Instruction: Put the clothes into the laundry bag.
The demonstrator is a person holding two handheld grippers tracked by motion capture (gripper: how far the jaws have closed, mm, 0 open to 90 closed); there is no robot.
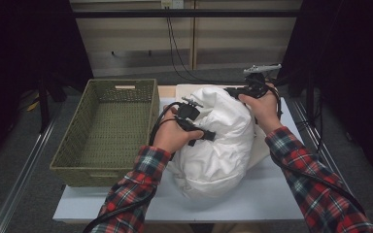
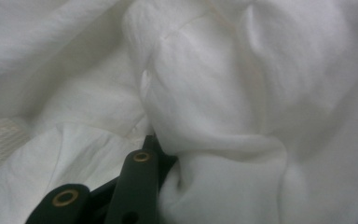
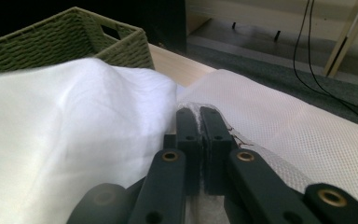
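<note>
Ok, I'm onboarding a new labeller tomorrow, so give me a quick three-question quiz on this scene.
1. True or false: the woven basket already holds the white bundle.
2. What is the right gripper pinching? A) basket rim B) white mesh fabric C) cable
3. Which side of the bundle does the left gripper press into, in the high view?

Key: 1 false, the bundle lies on the table; 2 B; 3 its left side.

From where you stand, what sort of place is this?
Probably a recording bench in a lab, set up for laundry work: a small white table, cables down a bare wall, a woven basket beside white bedding.
</note>
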